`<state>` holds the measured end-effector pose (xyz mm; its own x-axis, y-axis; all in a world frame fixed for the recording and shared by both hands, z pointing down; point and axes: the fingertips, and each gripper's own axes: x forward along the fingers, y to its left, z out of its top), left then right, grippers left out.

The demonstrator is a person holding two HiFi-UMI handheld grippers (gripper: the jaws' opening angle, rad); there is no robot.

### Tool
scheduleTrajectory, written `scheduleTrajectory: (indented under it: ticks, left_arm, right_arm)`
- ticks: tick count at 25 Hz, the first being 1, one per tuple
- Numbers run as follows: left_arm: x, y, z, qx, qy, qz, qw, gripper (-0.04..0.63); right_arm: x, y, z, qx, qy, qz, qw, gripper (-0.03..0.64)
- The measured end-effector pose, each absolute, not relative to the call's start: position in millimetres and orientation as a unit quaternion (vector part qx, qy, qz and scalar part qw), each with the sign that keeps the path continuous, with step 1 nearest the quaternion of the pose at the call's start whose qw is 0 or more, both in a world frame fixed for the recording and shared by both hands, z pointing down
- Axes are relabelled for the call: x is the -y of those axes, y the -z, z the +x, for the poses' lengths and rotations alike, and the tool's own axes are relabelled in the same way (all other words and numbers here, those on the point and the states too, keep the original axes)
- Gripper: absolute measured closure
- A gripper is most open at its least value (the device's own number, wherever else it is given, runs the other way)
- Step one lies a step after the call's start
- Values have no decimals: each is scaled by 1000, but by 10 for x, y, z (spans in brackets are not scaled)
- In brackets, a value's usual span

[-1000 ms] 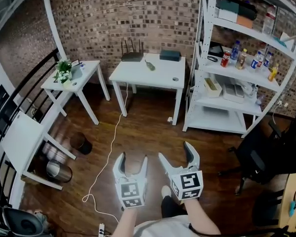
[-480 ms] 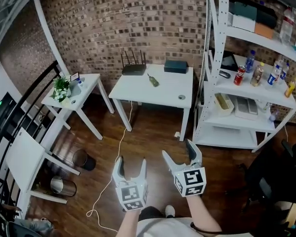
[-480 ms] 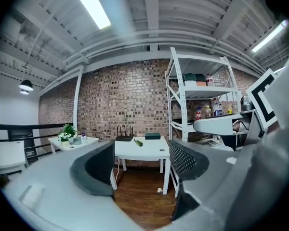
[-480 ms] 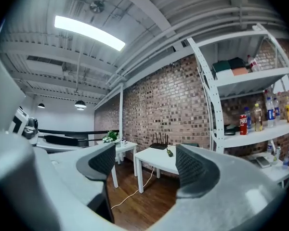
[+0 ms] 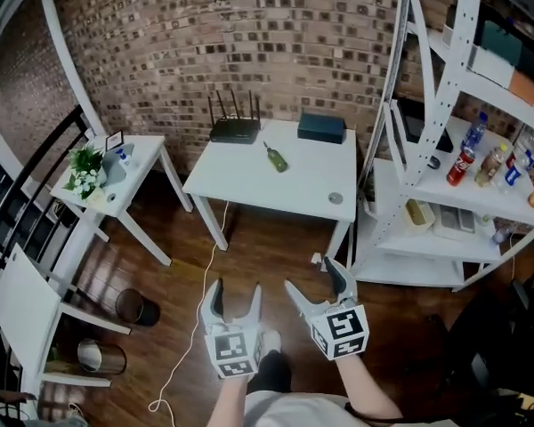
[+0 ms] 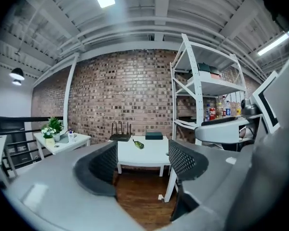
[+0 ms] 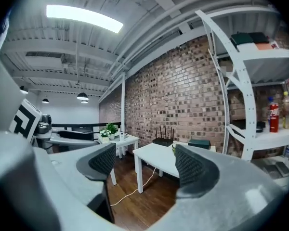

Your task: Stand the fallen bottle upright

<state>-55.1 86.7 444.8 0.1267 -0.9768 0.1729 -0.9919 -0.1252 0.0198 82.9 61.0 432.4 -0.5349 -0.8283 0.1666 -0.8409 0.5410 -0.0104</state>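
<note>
We find the bottle lying on its side on the white tabletop. It is toward the back of the tabletop, between the router at the back left and the dark box at the back right. It touches neither. A small round thing (too small for us to name) sits near the tabletop's front right corner.

Both tongs hang well short of the tabletop, over the wooden floor in front of it, and point toward it. The left tongs have their jaws apart. The jaws have just been closing a little, and nothing is between them. In the left gripper view we see only the floor and the tabletop through the gap, with the bottle far beyond. The right tongs, just beside the left ones, also stand apart and empty (rather wider, as we read it).

A white rack with drinks on its shelves stands right of the tabletop. To the left is a small tabletop bearing a plant. A white cable trails from under the main tabletop across the floor, passing left of the left tongs.
</note>
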Motion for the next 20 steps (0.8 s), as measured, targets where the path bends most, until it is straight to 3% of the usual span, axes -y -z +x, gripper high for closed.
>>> scheduleTrajectory:
  ticks: [9, 20]
  left_arm:
    - [766, -4272, -1322, 653, -37, 753, 78, 272]
    - [2201, -4526, -1271, 632, -53, 767, 97, 279]
  right_arm:
    - [968, -4060, 113, 880, -35, 467, 81, 242]
    - [2483, -4405, -23, 883, -75, 455, 89, 245]
